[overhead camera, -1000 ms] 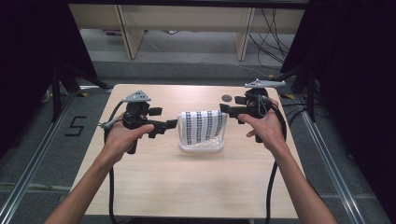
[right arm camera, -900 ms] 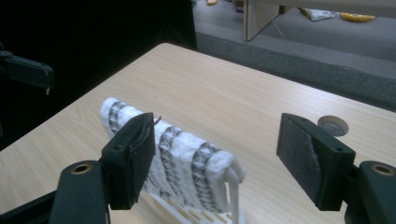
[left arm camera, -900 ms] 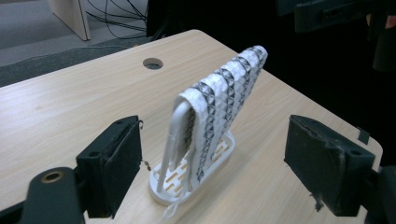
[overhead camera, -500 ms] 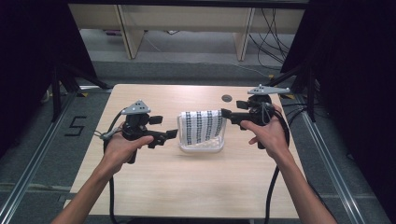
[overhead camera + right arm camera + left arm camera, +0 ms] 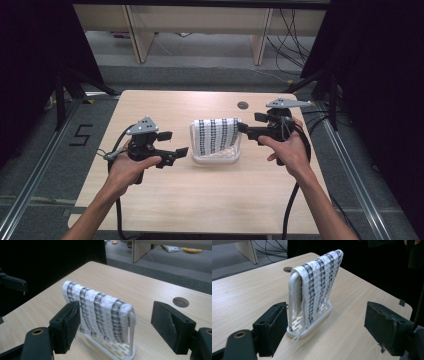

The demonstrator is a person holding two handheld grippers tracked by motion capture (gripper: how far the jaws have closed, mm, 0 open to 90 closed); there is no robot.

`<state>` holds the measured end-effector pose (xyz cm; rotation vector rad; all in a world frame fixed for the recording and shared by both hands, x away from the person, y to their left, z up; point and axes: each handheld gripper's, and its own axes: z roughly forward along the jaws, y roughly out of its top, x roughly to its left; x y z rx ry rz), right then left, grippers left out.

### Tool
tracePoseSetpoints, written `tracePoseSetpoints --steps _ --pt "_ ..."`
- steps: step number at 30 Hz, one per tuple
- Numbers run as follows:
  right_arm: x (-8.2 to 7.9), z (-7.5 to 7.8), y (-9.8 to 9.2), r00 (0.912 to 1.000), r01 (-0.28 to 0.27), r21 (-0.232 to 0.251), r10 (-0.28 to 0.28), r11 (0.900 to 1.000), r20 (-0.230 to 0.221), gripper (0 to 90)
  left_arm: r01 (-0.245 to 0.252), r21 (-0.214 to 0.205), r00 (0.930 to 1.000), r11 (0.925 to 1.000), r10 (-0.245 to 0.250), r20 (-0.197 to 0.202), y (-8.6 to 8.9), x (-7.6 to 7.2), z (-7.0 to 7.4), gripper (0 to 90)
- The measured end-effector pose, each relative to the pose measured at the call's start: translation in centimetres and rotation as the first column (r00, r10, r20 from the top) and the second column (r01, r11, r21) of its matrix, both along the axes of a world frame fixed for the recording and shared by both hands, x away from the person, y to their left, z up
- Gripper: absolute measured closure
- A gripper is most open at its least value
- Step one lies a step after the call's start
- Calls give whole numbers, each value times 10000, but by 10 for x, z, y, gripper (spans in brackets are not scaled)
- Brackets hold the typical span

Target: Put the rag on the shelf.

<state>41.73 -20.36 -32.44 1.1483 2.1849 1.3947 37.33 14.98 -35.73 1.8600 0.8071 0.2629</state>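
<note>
High view: left gripper (image 5: 175,146) at 9 o'clock, right gripper (image 5: 248,125) at 3 o'clock, both wide apart, apparently clear of the towel (image 5: 216,136) on the rack (image 5: 192,146).

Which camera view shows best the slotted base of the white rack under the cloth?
The left gripper view: the rack's base shows its slots and raised rim beside the hanging cloth. The right gripper view shows one slotted corner of the base, the cloth covering the rest. The high view gives a small, blurry white rim.

one cloth (image 5: 216,135), one rack (image 5: 215,156), two claws (image 5: 175,147)
</note>
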Motion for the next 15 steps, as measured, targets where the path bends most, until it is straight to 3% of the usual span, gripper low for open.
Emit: tracePoseSetpoints --steps 1,3,4,9,10,15 --pt "-3 0 1 9997 142 95 -140 9999 -175 244 -60 87 10000 9999 59 28 0 -2 0 183" --pt "-3 -1 0 9999 124 -56 -125 9999 -69 244 -2 61 10000 10000 1 90 0 -3 -1 182" --pt "-5 -2 -1 9999 103 -85 -104 9999 -60 243 -48 281 9999 9996 44 152 -1 -5 -1 183" --pt "-9 -4 -2 9998 135 -177 -132 9998 158 242 13 184 9997 9998 -17 230 -3 -9 -3 182" --pt "-10 -5 -1 9999 74 -108 -73 9999 127 242 17 359 9997 9994 -26 231 -3 -10 -3 182" --pt "-14 -9 -2 10000 77 39 -78 10000 42 242 122 414 9996 9991 -133 261 -5 -15 -9 183"
